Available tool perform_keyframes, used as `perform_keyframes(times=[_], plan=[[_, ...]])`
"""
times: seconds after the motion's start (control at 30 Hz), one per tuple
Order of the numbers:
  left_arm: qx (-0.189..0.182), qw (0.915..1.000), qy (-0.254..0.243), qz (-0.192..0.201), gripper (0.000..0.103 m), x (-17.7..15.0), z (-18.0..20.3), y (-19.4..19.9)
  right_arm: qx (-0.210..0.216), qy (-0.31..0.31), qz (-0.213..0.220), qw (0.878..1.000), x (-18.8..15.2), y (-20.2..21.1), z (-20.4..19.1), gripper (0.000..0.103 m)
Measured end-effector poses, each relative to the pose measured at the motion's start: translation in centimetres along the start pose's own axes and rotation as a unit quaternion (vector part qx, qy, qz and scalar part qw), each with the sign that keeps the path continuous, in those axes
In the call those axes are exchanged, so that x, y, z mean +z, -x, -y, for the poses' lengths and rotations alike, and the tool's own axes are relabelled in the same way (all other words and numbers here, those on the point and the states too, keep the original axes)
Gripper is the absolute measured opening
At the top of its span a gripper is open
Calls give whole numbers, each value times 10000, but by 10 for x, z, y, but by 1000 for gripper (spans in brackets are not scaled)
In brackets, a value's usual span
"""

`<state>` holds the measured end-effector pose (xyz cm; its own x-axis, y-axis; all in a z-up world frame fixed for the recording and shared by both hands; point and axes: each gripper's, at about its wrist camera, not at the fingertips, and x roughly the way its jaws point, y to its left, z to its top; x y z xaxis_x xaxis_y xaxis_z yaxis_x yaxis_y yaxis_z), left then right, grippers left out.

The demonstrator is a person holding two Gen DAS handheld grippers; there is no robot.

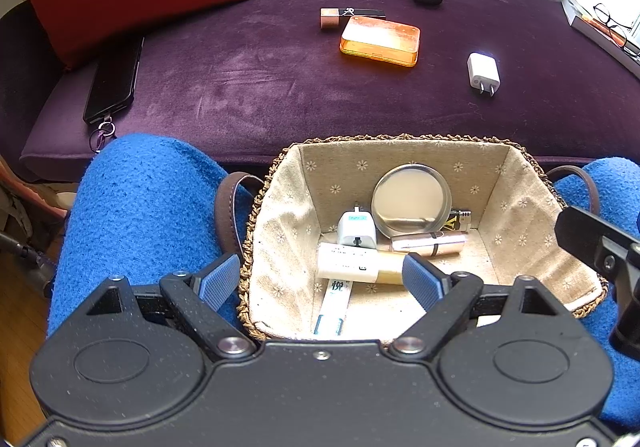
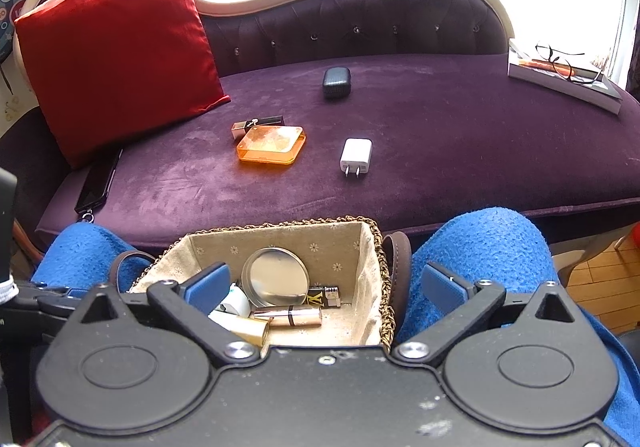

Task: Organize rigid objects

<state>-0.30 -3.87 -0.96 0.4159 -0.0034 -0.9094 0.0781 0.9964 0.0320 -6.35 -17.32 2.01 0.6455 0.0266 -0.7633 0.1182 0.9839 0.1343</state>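
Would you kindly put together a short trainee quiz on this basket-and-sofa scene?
1. True or false: the orange case already lies inside the basket.
2. Which item lies nearest the white charger on the sofa cushion? A) phone B) orange case C) glasses
3. Fill in: the round tin leans against the basket's ____ wall.

Key: 1. False; it lies on the cushion beside the small rose-gold and black item. 2. B. 3. Far; the rose-gold lipstick lies in front of the tin. Both the left hand-held gripper and the right hand-held gripper are open, holding nothing.
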Motion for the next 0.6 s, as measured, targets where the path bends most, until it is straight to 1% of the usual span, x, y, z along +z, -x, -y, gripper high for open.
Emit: perform_keyframes(times=[0.33, 0.6], plan=[[-6, 10000, 0, 22, 86, 0, 0, 1, -15, 40, -116, 9999, 1, -4, 0, 103], [-8, 10000, 30, 70, 86, 1, -1, 3, -27, 28, -96, 9999, 0, -3, 0, 103]])
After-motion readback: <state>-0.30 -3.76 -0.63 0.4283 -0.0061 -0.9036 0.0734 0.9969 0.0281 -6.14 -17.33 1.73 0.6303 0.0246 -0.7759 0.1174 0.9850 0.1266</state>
